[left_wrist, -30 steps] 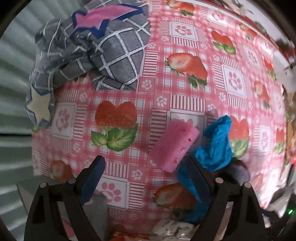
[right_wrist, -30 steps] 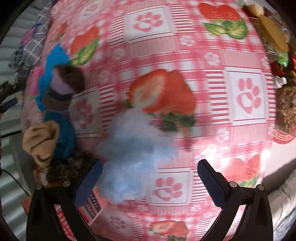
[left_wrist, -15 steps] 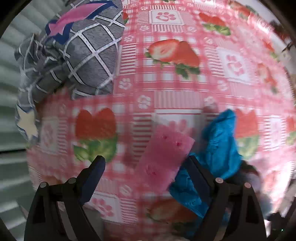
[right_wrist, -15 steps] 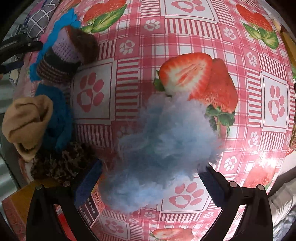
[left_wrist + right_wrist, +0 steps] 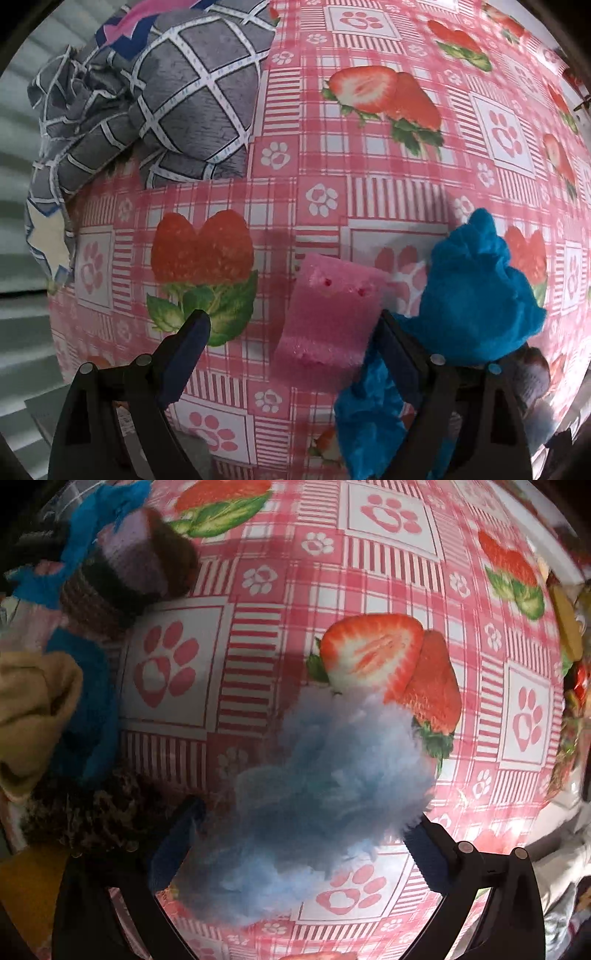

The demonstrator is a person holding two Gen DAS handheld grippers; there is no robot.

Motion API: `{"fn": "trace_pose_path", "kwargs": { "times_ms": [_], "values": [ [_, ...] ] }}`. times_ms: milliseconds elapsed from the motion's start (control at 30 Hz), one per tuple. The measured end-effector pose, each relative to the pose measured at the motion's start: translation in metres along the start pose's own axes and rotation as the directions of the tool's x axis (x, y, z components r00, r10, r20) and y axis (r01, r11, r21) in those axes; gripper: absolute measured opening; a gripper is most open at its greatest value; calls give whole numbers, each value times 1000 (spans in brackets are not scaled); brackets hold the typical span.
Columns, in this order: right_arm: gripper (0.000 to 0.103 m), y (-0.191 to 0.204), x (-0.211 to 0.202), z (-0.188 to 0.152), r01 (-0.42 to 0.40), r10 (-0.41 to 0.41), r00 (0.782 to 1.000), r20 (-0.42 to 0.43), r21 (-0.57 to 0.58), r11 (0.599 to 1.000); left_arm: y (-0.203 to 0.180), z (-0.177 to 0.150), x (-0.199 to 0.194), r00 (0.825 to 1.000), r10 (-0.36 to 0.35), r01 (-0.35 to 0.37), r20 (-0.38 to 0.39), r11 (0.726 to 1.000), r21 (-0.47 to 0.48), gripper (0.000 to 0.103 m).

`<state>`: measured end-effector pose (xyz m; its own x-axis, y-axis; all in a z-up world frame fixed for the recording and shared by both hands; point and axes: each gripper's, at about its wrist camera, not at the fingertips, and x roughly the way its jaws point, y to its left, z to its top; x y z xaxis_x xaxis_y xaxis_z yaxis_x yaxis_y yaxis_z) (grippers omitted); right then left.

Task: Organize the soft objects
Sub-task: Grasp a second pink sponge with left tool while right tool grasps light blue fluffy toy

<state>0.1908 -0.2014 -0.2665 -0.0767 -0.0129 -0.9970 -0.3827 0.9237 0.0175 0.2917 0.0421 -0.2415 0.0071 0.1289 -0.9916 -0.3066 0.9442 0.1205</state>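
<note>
In the left wrist view a pink sponge lies on the strawberry tablecloth, between my open left gripper's fingers and close to the right one. A bright blue fuzzy cloth sits just right of it. In the right wrist view a light blue fluffy ball fills the gap of my open right gripper; whether the pads touch it I cannot tell.
A grey checked cloth bundle lies at the far left table edge. In the right wrist view a brown and lilac knit item, a tan cloth and a dark speckled cloth pile at the left. Packaged items line the right edge.
The left gripper moved forward, so the pink sponge now lies between its fingers. The right gripper closed in on the light blue fluffy ball, which now sits deep between its fingers.
</note>
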Motion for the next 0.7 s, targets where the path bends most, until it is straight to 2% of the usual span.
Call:
{"fn": "trace_pose_path", "kwargs": {
  "times_ms": [133,233,267,333,367,467,633,700],
  "values": [
    [103,-1,0,-4,-7,7,1000,19,6,1000,4,4,7,1000,-6,6,-1,1000,4,92],
    [103,-10,2,-14,-8,8,1000,3,-2,1000,11,7,9,1000,-14,14,-21,1000,6,92],
    [103,-9,1,-14,-9,9,1000,-4,-4,1000,16,10,9,1000,-1,2,-21,1000,7,92],
    [103,-11,0,-14,-8,8,1000,-11,-7,1000,28,12,4,996,90,-90,24,996,3,92],
    [103,-12,-2,-10,-8,8,1000,-11,-8,1000,37,15,0,995,92,-92,23,996,-6,92],
    [103,-12,0,-10,-7,7,1000,-8,-6,1000,48,16,5,999,46,-47,-10,999,-16,92],
    [103,-13,2,-8,-7,7,1000,1,-4,1000,51,16,9,999,55,-55,-4,998,-20,92],
    [103,-13,2,-9,-6,6,1000,3,-8,1000,53,18,11,999,43,-44,-23,998,-36,88]
  ]
}}
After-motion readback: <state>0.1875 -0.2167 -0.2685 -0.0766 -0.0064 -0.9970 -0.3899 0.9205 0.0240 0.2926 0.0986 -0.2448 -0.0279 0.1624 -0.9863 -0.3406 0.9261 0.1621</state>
